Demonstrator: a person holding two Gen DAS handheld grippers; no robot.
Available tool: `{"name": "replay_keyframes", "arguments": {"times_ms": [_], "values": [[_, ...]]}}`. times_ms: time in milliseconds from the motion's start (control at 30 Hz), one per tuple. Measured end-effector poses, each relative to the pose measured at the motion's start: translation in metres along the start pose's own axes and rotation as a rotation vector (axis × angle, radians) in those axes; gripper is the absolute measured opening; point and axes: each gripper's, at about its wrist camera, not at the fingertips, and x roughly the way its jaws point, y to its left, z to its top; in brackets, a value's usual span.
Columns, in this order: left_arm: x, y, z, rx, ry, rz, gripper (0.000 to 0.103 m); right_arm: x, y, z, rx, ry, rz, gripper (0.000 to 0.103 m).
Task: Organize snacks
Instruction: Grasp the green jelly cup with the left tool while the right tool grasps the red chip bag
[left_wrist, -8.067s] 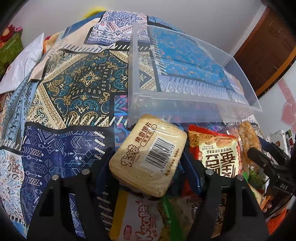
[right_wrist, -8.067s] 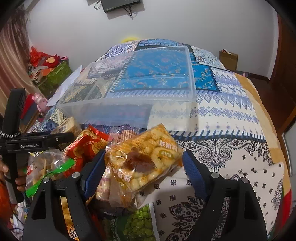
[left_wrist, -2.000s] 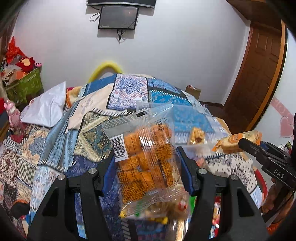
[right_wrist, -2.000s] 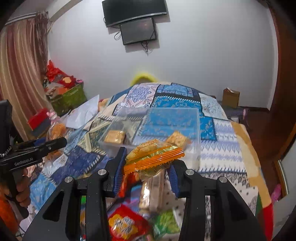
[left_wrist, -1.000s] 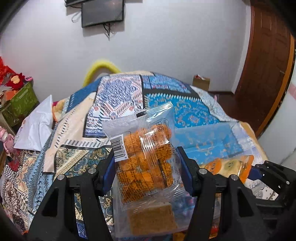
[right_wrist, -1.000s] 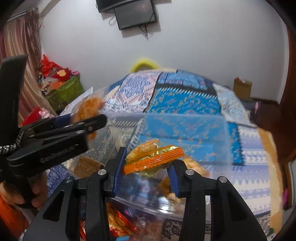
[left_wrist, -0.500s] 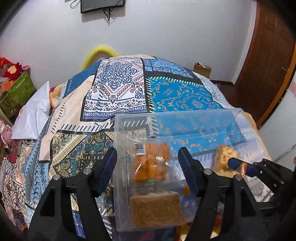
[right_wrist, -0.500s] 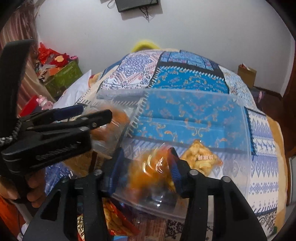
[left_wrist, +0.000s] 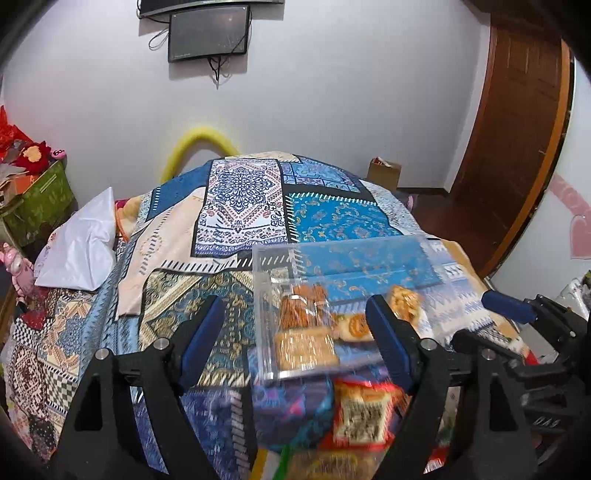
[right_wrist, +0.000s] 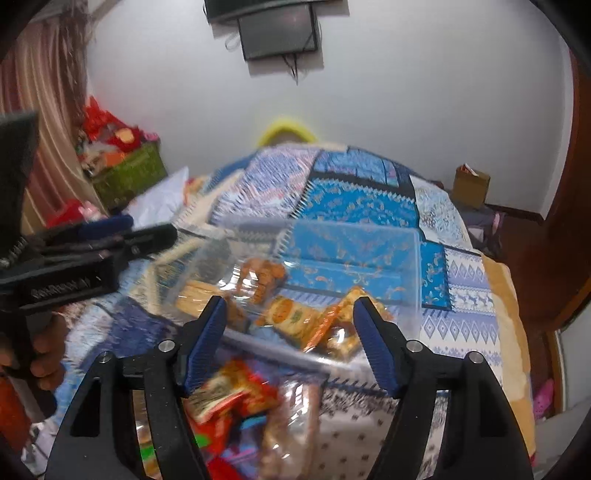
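patchwork quilted bed cover (left_wrist: 236, 206) | clear rectangular plastic bin (left_wrist: 343, 254) ahead, holding four packets | loose snack pile (right_wrist: 236, 406) below both tools, nearer right | left gripper (left_wrist: 295, 339) spread, empty | right gripper (right_wrist: 290, 332) spread, empty | red foil packet (left_wrist: 360, 413) next likely, axis unclear

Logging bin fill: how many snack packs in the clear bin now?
4 in the clear bin: orange puffs pack, tan cracker pack, round-logo pack, nugget pack. Blur may hide more.

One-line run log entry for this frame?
left gripper: open, empty | right gripper: open, empty | clear bin: on bedspread, holds several snack packs | loose snacks: near side of bin, unsorted
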Motion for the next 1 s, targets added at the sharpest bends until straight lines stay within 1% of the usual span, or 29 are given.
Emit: {"name": "replay_keyframes", "arguments": {"times_ms": [167, 267, 400, 533, 700, 767, 867, 1000], "values": [[-0.033, 0.005, -0.025, -0.018, 0.011, -0.02, 0.08, -0.033, 0.016, -0.014, 0.009, -0.042, 0.014, 0.069], [-0.047, 0.006, -0.049, -0.023, 0.03, -0.02, 0.081, -0.046, 0.022, -0.03, 0.006, -0.043, 0.007, 0.07], [-0.056, 0.006, -0.082, -0.033, 0.078, -0.03, 0.081, -0.053, 0.031, -0.051, -0.003, -0.023, -0.01, 0.07], [-0.06, 0.005, -0.111, -0.039, 0.124, -0.035, 0.081, -0.055, 0.038, -0.073, -0.011, 0.007, -0.023, 0.07], [-0.06, 0.002, -0.15, -0.059, 0.187, -0.049, 0.081, -0.049, 0.043, -0.105, -0.008, 0.073, -0.019, 0.07], [-0.055, 0.0, -0.165, -0.055, 0.228, -0.056, 0.081, -0.046, 0.044, -0.116, -0.002, 0.096, -0.02, 0.07], [-0.052, -0.001, -0.183, -0.061, 0.263, -0.063, 0.081, -0.041, 0.044, -0.135, 0.014, 0.136, -0.019, 0.07], [-0.05, -0.004, -0.2, -0.066, 0.292, -0.09, 0.081, -0.034, 0.045, -0.149, 0.026, 0.172, -0.027, 0.07]]}}
